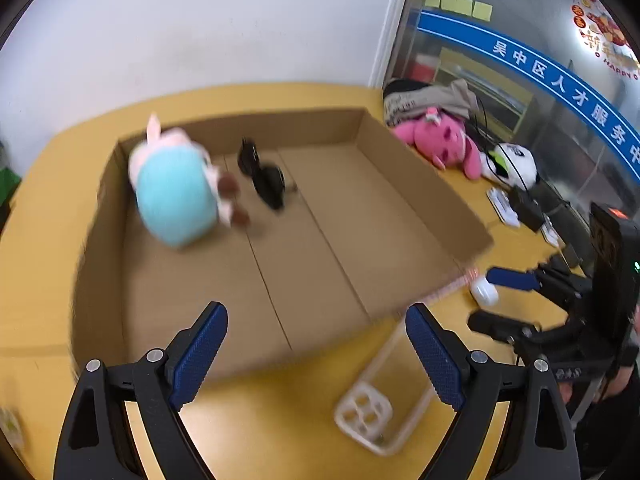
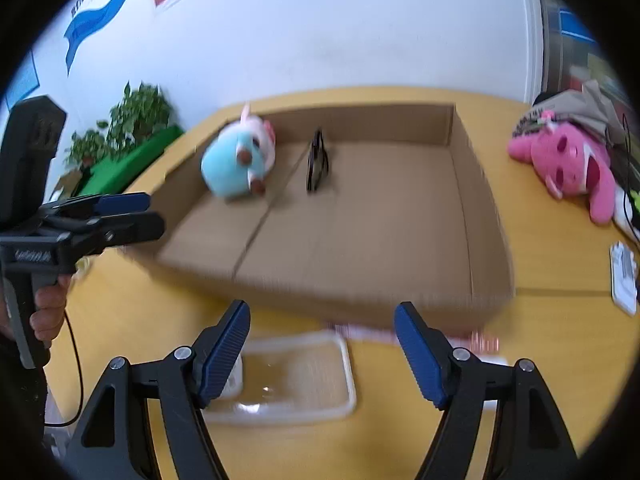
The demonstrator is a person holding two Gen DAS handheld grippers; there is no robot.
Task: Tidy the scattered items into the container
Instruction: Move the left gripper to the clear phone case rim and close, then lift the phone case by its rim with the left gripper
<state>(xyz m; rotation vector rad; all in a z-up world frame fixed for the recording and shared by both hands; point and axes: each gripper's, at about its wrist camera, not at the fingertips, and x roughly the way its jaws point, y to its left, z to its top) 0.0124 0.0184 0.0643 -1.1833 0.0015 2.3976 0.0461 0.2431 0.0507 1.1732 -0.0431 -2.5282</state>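
Cardboard box (image 1: 420, 200): blue plush (image 1: 174, 194) and black sunglasses (image 1: 264, 176) inside, both blurred. We hold the left gripper (image 1: 316, 356) and right gripper (image 2: 322, 354) spread, empty. Clear lid (image 2: 296, 376) on the yellow table (image 1: 280, 420): cropped in left view, whole in right. Only the right view shows the plant (image 2: 132, 120).

In my shallow cardboard box (image 1: 400, 184) on the yellow table, a light-blue and pink plush toy (image 1: 176, 192) lies toppled near the far left corner, black sunglasses (image 1: 264, 176) just beside it.
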